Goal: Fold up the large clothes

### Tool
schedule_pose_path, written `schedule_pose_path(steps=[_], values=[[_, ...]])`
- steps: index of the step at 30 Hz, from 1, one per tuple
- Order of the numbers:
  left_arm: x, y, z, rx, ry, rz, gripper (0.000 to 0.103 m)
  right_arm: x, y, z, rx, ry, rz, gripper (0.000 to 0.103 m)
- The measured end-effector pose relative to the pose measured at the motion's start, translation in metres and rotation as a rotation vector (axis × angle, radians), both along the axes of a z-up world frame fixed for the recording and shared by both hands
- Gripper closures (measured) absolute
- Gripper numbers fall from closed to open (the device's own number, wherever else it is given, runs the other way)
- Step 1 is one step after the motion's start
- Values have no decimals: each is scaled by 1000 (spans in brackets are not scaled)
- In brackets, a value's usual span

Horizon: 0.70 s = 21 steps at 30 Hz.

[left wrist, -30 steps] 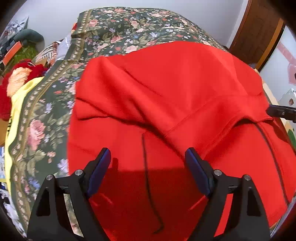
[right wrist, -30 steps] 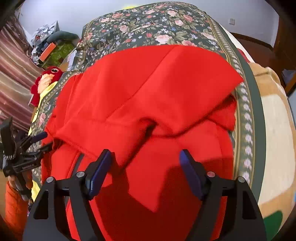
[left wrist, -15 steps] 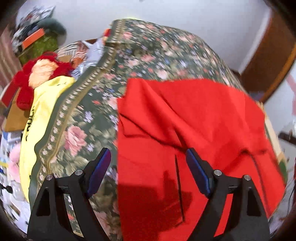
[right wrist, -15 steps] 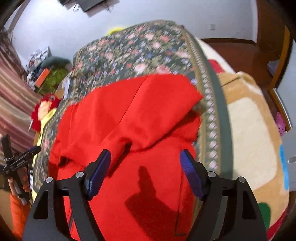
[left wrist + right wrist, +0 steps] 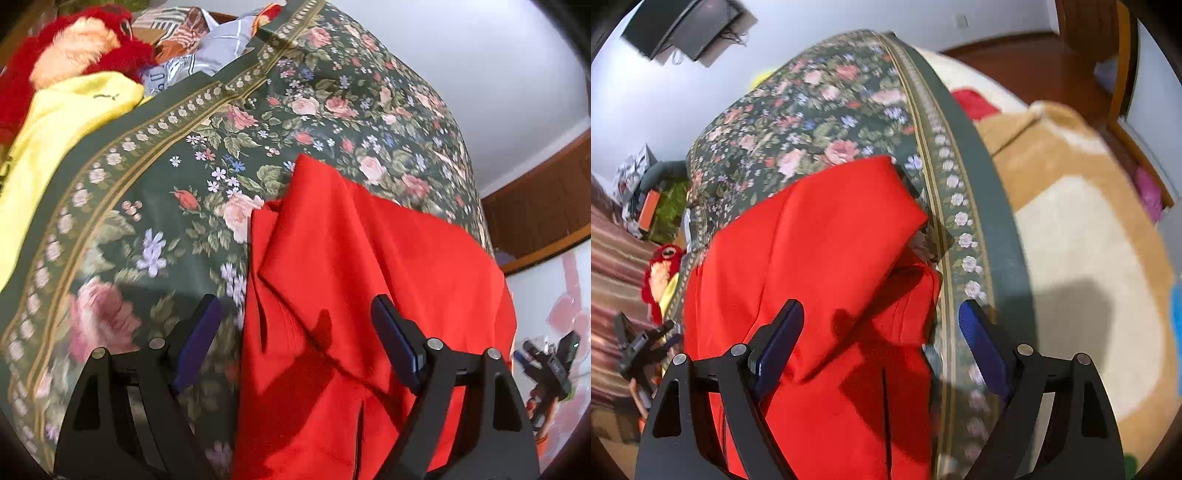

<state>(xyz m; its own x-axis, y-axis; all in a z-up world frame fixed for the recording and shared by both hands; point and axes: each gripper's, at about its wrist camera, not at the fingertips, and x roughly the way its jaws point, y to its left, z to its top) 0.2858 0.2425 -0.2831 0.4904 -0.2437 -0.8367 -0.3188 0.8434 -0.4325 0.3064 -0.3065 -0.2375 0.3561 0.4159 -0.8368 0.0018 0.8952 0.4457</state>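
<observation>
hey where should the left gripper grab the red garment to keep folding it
Probably the red garment along its outer side edge, beside the floral bedspread. There the layers end in a free edge the open left gripper could straddle from the bedspread side.

Pale walls (image 5: 665, 92), dark wood floor (image 5: 1015, 55) — wooden door (image 5: 546, 206), wall-mounted screen (image 5: 683, 26)

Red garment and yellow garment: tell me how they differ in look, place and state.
The red garment lies in the middle of the floral bedspread, partly folded with a flap laid over itself; the yellow garment lies crumpled off the bedspread's edge, beside a red plush toy. The red one shows no marking; the yellow one bears a small dark logo. Neither is held by any gripper.
</observation>
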Motion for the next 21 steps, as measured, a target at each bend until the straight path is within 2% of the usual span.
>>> schedule_pose_path(steps=[4, 10, 13, 15, 16, 17, 18, 19, 20, 21], values=[[19, 5, -20, -78, 10, -16, 20, 23, -3, -28, 94, 72, -26, 19], [45, -5, -36, -122, -2, -78, 20, 47, 4, -38, 224, 34, -50, 17], [55, -6, -42, -120, -1, -78, 20, 55, 11, -39, 219, 21, -51, 17], [60, -5, -43, -134, 1, -56, 20, 59, 22, -37, 196, 16, -11, 24], [62, -4, -43, -131, 10, -36, 27, 60, 27, -35, 164, 14, 0, 27], [63, -4, -43, -117, 23, -19, 41, 61, 32, -33, 132, 10, 15, 40], [65, -5, -43, -111, 32, -17, 50, 62, 34, -33, 121, 9, 32, 57], [65, -6, -45, -120, 41, -21, 74, 61, 37, -33, 129, 17, 47, 63], [66, -6, -49, -141, 57, -26, 86, 61, 37, -32, 140, 23, 54, 70], [65, -8, -52, -155, 66, -24, 89, 62, 37, -31, 141, 22, 60, 76]])
